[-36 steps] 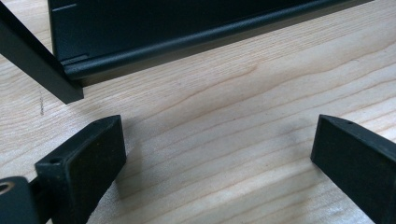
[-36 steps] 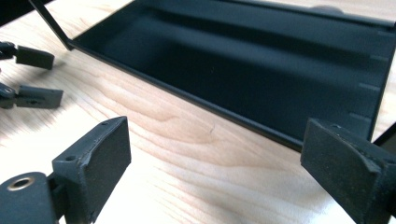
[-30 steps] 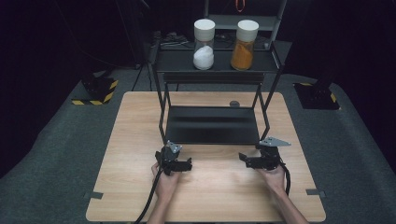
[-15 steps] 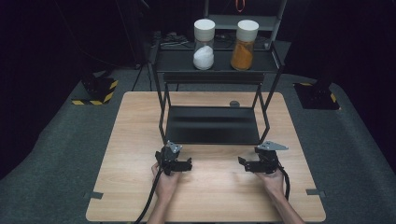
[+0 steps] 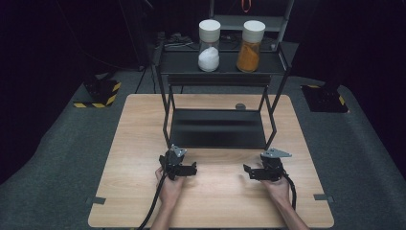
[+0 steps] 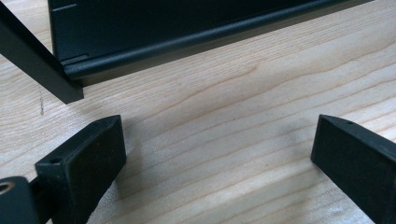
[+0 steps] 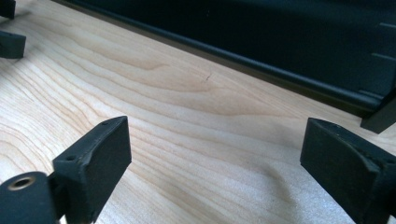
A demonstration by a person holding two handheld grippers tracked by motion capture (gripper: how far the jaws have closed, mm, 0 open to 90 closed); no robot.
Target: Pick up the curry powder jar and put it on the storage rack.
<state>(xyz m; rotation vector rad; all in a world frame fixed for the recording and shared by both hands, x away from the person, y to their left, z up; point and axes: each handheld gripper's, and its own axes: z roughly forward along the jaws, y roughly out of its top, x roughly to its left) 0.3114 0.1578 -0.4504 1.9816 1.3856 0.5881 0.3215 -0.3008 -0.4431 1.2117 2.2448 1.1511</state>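
While two grippers, the left gripper point(image 5: 192, 168) and the right gripper point(image 5: 247, 171), rest low in the frame with jaws apart and empty, one black rack point(image 5: 218, 128) stands just above them, carrying two jars, white point(image 5: 209, 39) and orange point(image 5: 251, 40), at top centre.

We see a light wooden table point(image 5: 134, 143) on grey carpet point(image 5: 62, 158), with yellow-and-black striped floor blocks point(image 5: 98, 93) behind it at both back corners.
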